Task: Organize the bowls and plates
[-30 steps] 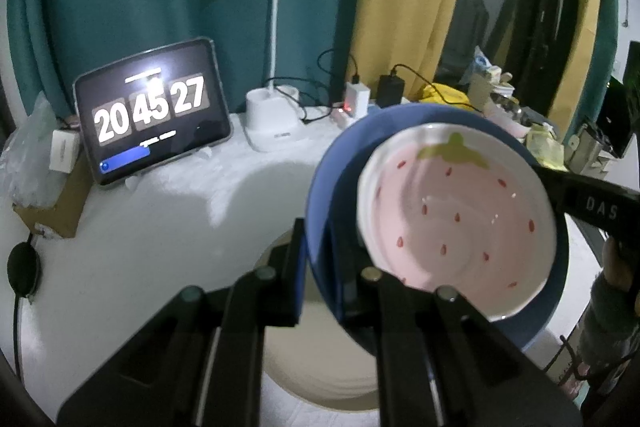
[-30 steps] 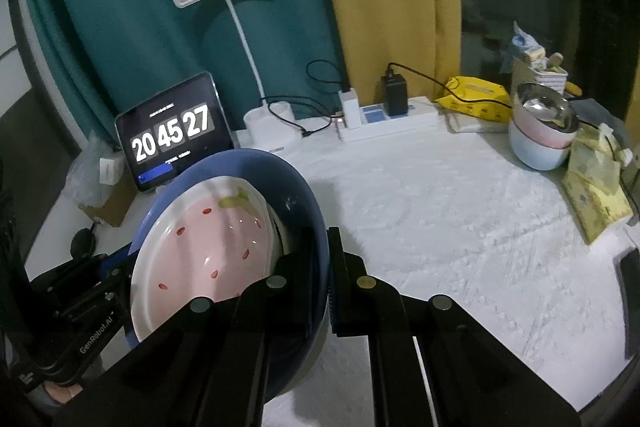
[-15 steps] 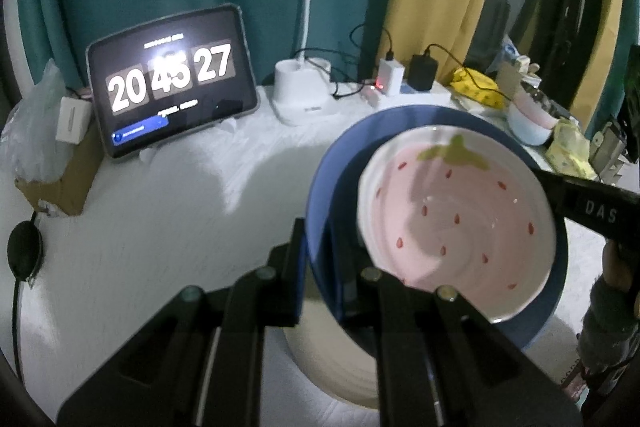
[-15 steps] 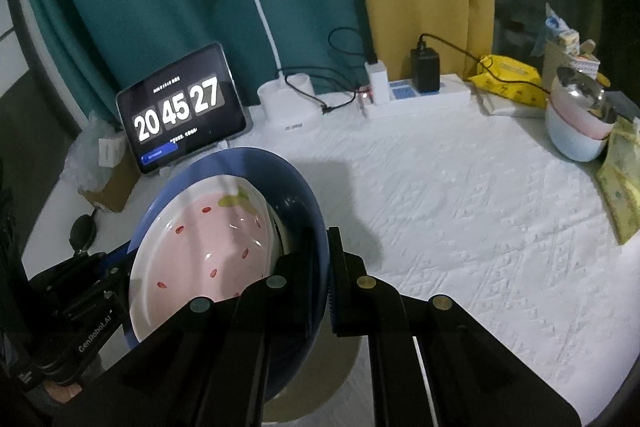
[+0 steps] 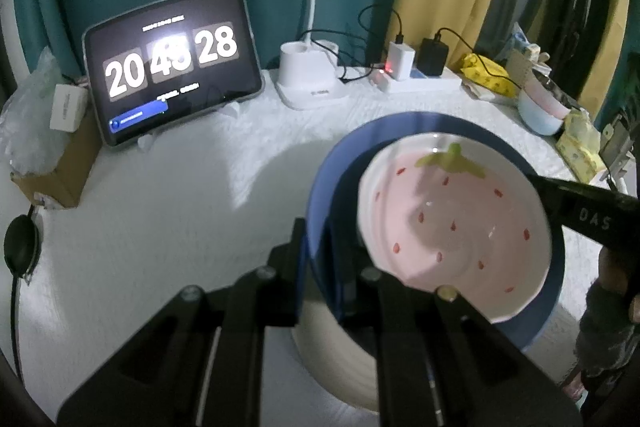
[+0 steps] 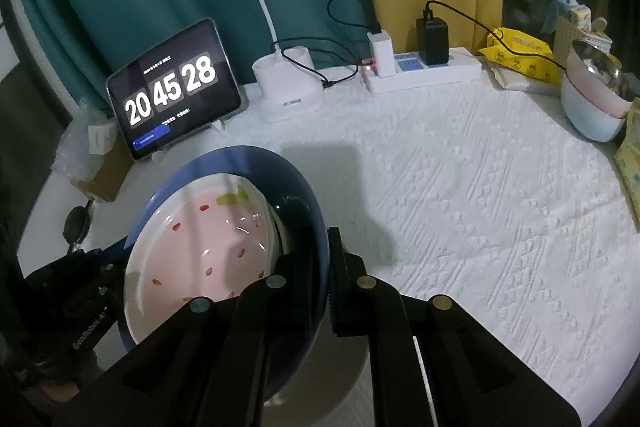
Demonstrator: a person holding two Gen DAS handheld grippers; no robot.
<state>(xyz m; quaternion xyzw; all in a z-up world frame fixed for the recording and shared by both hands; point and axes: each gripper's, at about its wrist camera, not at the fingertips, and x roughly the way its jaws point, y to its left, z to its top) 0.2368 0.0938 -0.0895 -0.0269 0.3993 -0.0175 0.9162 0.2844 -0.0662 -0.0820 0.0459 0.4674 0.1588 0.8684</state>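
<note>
A blue bowl (image 5: 332, 171) holds a pink strawberry-pattern bowl (image 5: 452, 227) inside it. My left gripper (image 5: 320, 247) is shut on the blue bowl's left rim. My right gripper (image 6: 324, 267) is shut on its right rim (image 6: 316, 211), with the pink bowl (image 6: 200, 247) showing to its left. Both hold the stack above a cream plate (image 5: 332, 359) that lies on the white tablecloth; it also shows in the right wrist view (image 6: 352, 375). The right gripper's finger (image 5: 580, 215) crosses the far rim in the left wrist view.
A tablet clock (image 6: 176, 91), a white desk lamp base (image 6: 288, 91) and a power strip (image 6: 424, 71) stand along the back. Stacked bowls (image 6: 592, 99) and yellow packets (image 6: 520, 55) sit at the right. A cardboard box (image 5: 56, 163) sits at the left edge.
Both grippers have carried the blue bowl with the pink bowl downward and toward the cream plate. The table and back items now sit higher in both views.
</note>
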